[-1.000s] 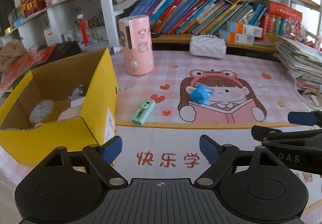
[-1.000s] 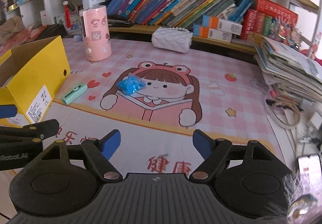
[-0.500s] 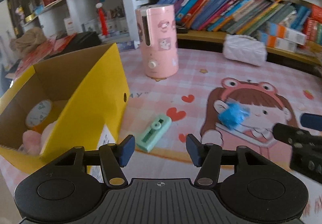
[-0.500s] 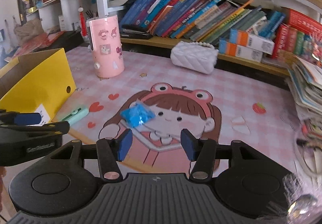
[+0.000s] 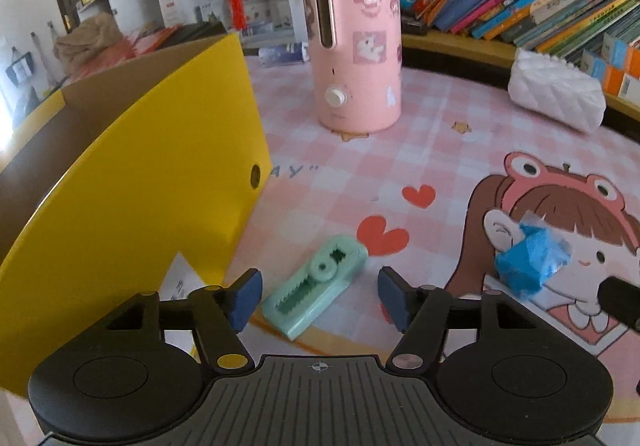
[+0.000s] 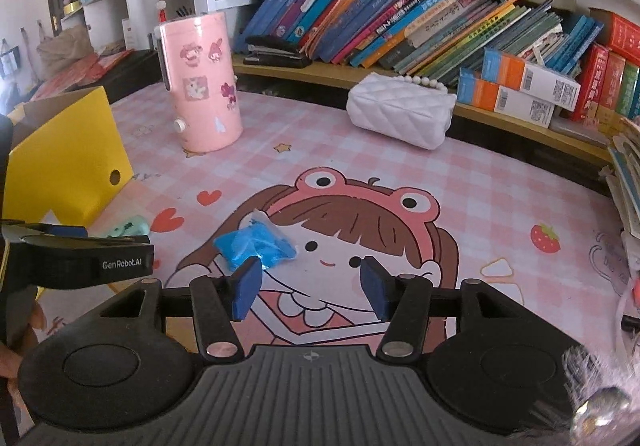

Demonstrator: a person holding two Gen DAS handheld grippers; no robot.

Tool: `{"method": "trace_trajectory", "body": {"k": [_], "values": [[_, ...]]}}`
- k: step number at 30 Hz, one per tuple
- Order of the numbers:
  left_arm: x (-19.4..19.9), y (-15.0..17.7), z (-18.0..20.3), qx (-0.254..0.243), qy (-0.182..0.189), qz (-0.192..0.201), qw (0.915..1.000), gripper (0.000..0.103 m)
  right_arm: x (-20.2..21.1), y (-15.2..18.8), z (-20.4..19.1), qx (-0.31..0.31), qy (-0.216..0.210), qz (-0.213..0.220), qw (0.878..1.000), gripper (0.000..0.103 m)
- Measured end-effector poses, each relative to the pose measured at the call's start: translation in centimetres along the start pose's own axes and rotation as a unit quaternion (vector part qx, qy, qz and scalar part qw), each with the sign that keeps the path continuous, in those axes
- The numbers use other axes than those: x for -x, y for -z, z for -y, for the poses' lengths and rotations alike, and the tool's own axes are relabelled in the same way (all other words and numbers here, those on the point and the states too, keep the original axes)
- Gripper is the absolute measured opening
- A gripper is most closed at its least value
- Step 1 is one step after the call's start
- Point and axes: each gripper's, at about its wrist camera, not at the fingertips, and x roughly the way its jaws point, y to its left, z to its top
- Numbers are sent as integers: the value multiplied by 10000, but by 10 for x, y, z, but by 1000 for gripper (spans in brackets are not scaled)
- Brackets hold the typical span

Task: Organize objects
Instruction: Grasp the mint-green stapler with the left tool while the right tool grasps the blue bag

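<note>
A: What sits on the counter [image 6: 460, 181], counted?

B: One yellow box [image 5: 132, 213], one pink cylinder [image 5: 356, 45] beyond it, one white quilted pouch [image 6: 400, 113], one mint green tape dispenser [image 5: 316, 290] and one crumpled blue wrapper [image 6: 256, 246].

A: Where are those last two?

B: The dispenser lies flat just beside the box's near corner. The wrapper lies farther from the box, on the cartoon girl's face printed on the mat.

A: And the two tools?

B: The left gripper [image 5: 318, 296] tilts down over the dispenser, fingers [image 5: 246, 298] spread on either side of it, gripping nothing. The right gripper [image 6: 310, 288] tilts down too; its left finger sits at the wrapper's edge, though I can't tell if it touches. Both have just been closing, and now stand partly apart, empty.
</note>
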Motion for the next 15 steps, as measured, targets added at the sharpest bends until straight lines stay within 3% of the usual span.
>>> {"method": "trace_trajectory", "body": {"k": [1, 2, 3, 8, 15], "values": [[0, -1, -2, -1, 101, 2, 9999, 51, -1, 0, 1, 7, -16, -9, 10000, 53], [0, -2, -3, -11, 215, 0, 9998, 32, -2, 1, 2, 13, -45, -11, 10000, 53], [-1, -2, -4, -31, 308, -10, 9995, 23, -3, 1, 2, 20, -77, -10, 10000, 53], [3, -3, -7, -103, 412, -74, 9991, 23, -11, -1, -1, 77, -259, -18, 9996, 55], [45, 3, -17, -270, 784, 131, 9965, 23, -32, -6, -13, 387, -442, 16, 9983, 64]]}}
